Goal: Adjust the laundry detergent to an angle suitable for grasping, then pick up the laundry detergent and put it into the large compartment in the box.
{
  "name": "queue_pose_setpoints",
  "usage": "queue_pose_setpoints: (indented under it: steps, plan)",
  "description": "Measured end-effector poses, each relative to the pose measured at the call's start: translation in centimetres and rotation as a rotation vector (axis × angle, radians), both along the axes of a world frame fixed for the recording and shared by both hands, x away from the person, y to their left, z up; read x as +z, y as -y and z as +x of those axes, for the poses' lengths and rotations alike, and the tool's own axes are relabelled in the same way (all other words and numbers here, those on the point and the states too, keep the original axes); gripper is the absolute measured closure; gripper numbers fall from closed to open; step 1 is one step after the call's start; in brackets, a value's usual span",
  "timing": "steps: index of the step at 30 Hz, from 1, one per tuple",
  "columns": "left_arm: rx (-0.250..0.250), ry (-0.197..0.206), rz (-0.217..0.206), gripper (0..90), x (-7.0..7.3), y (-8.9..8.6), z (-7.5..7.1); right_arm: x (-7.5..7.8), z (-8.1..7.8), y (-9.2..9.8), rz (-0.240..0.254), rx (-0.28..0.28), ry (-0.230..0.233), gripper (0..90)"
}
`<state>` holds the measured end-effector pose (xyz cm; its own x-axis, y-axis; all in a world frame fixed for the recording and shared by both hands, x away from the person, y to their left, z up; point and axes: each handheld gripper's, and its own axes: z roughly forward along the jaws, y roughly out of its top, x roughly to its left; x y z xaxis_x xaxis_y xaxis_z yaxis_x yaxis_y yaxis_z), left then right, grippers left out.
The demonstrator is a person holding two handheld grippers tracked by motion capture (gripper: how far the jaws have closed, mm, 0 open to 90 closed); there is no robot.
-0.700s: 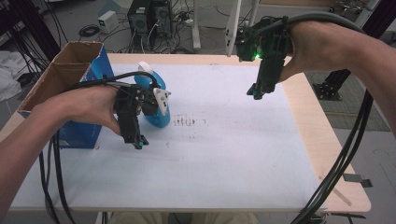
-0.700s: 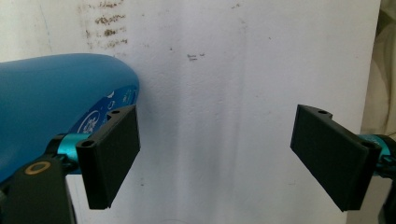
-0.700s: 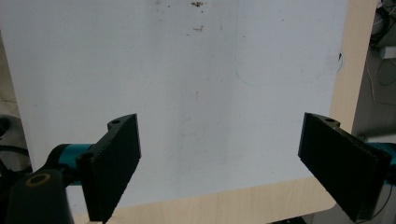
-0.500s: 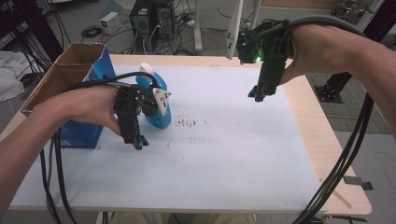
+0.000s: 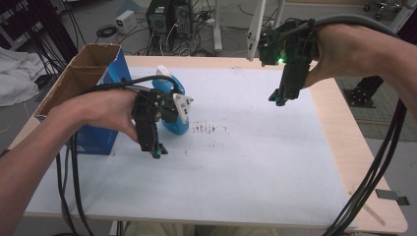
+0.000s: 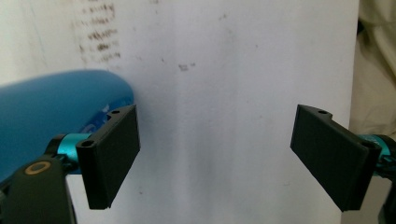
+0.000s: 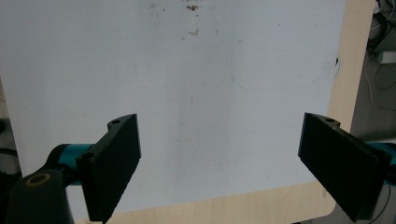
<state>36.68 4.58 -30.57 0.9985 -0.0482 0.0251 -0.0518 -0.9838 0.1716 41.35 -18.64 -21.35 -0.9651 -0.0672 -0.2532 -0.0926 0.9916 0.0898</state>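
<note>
On the table in the high view, the left gripper point(image 5: 156, 150) hangs low at about 9 o'clock on the white sheet point(image 5: 236, 162), tips pointed down. The blue bottle point(image 5: 173, 105) lies just behind it at roughly 10 o'clock, right beside the cardboard box point(image 5: 81, 73). The right gripper point(image 5: 278, 98) is held up in the air near 1 o'clock, well apart from everything.

Left gripper view: jaws spread wide w/ nothing between them, bare sheet in the gap. The bottle point(image 6: 51, 116) sits at 9 o'clock, just behind and outside the left-hand jaw, so it's not lined up yet.

Right gripper view: jaws wide apart too, empty, looking at plain sheet and the table edge point(image 7: 233, 205) at 6 o'clock.

Imo the step is grabbing the bottle w/ the left one. To do it well: shift sideways till the bottle body is centred in the gap, come down across the narrow width, not lengthwise, then squeeze. It's rounded, so an off-centre pinch will prob roll it toward the box.
</note>
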Motion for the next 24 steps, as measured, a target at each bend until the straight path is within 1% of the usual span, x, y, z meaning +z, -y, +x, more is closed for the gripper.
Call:
queue_pose_setpoints:
  steps: [1,2,3,4,5,6,7,8,9,10,13,14,17,18,21,23,24]
  plan:
    - [0.000,0.000,0.000,15.8,0.0,0.0,0.0,0.0,0.0,0.0,0.002,0.000,-0.001,12.2]
    - [-0.024,-0.001,-0.038,15.8,0.8,0.5,0.0,0.0,0.1,0.0,0.003,0.007,-0.002,12.2]
    - [-0.024,-0.001,-0.038,15.8,0.8,0.5,0.0,0.0,0.1,0.0,0.003,0.007,-0.002,12.2]
    - [-0.041,0.007,-0.044,15.8,1.4,0.9,0.1,0.0,0.1,0.0,0.000,0.005,0.000,12.2]
    - [-0.048,0.008,-0.039,15.8,1.8,1.2,0.1,-0.1,0.1,0.1,-0.004,-0.003,-0.001,12.2]
    - [-0.062,0.017,-0.035,15.8,2.2,1.5,0.3,-0.1,0.2,0.1,-0.002,-0.004,-0.002,12.2]
    - [-0.071,0.016,-0.032,15.8,2.5,1.8,0.5,-0.1,0.3,0.2,0.000,-0.004,0.000,12.2]
    - [-0.076,0.013,-0.036,15.8,2.8,2.0,0.8,-0.1,0.3,0.3,0.000,-0.010,0.003,12.2]
    - [-0.080,0.020,-0.040,15.8,3.0,2.2,1.1,-0.1,0.4,0.3,0.001,-0.009,0.004,12.2]
    - [-0.076,-0.003,-0.040,15.8,3.4,2.3,1.7,-0.1,0.4,0.3,0.000,-0.010,0.005,12.2]
    - [-0.082,-0.005,-0.055,15.8,3.7,2.5,2.6,-0.1,0.1,0.5,-0.012,-0.012,0.005,12.2]
    - [-0.080,-0.003,-0.051,15.8,3.8,2.6,2.9,-0.1,0.1,0.5,-0.013,-0.012,0.008,12.2]
    - [-0.096,0.004,-0.062,15.9,4.2,3.0,3.8,0.0,0.0,0.6,-0.009,-0.019,0.012,12.2]
    - [-0.099,0.008,-0.060,15.8,4.3,3.1,4.0,-0.1,0.0,0.7,-0.007,-0.023,0.013,12.2]
    - [-0.118,0.017,-0.033,15.8,4.4,3.4,4.8,-0.1,-0.1,0.8,-0.005,-0.025,0.016,12.2]
    - [-0.120,0.026,-0.029,15.9,4.4,3.5,5.4,-0.2,-0.2,0.8,-0.004,-0.024,0.014,12.2]
    - [-0.131,0.029,-0.032,15.9,4.5,3.5,5.7,-0.2,-0.2,0.8,-0.003,-0.023,0.016,12.2]
